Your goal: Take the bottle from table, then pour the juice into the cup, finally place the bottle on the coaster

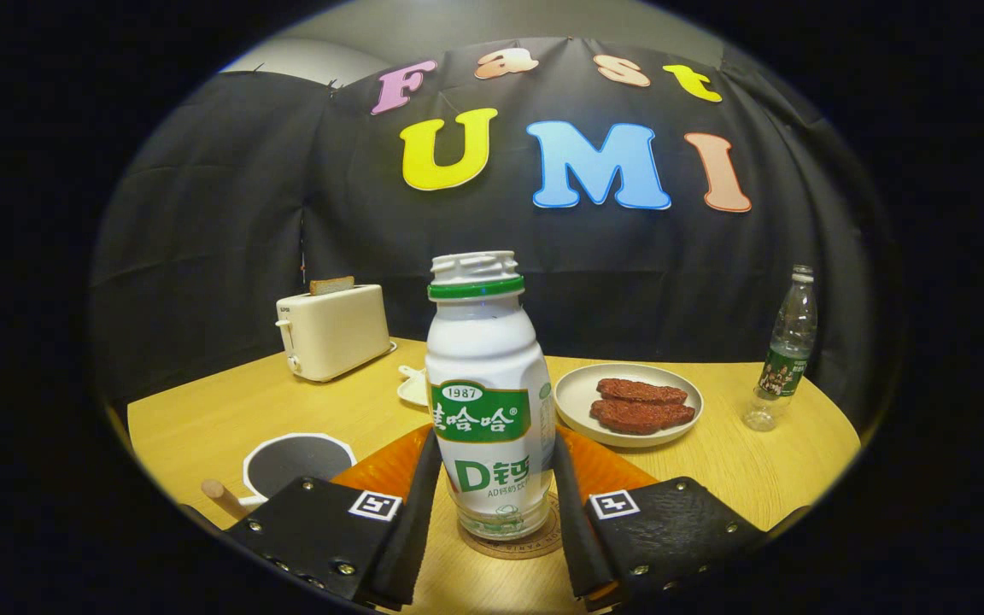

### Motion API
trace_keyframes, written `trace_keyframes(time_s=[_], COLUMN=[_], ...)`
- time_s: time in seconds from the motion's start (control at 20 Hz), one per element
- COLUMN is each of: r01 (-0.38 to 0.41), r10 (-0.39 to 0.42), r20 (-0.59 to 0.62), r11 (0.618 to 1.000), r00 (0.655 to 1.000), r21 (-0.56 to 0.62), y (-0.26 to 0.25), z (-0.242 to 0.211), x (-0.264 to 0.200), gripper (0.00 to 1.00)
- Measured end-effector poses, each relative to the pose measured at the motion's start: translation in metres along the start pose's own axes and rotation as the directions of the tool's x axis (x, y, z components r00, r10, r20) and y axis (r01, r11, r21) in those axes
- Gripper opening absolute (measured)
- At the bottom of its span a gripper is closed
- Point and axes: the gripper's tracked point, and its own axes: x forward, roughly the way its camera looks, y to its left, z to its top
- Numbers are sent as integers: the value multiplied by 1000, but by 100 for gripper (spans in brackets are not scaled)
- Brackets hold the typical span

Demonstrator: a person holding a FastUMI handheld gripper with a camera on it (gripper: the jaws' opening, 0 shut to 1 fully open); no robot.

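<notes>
Gripper view looks along the two fingers of the tool (492, 512) at a white bottle (485, 393) with a green band and no cap. The bottle stands upright between the fingers, and its bottom sits on a round brown coaster (513, 544) on the worktop (714, 465). The fingers stand close on each side of the bottle's lower part. They look like they touch it, but it is hard to tell if they are pressing or have just let go. Since the bottle is already on the coaster, this looks like the last step of the task, and the bottle seems to be set down there so it stays steady and the worktop stays clean. The tool is held low and level, pointing straight ahead across the worktop, so the bottle stays upright and does not tip. A cup (295, 461) with a dark inside sits to the left, just beside the left finger, close enough for pouring. An orange mat (389, 465) lies under the bottle's spot. Farther back are a toaster (334, 329) with bread in it, a plate (629, 401) with two brown pieces of food, and a clear water bottle (787, 350) well off to the right.
</notes>
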Motion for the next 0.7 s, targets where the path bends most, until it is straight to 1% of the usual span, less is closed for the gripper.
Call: trace_keyframes(time_s=[0.35, 0.7], r01=[-7, 11], r10=[7, -10], r20=[-4, -19], r11=[1000, 999], r00=[1000, 1000], r21=[29, 38], y=[-1, -8], z=[-3, -10], x=[1, 1], gripper=[65, 66])
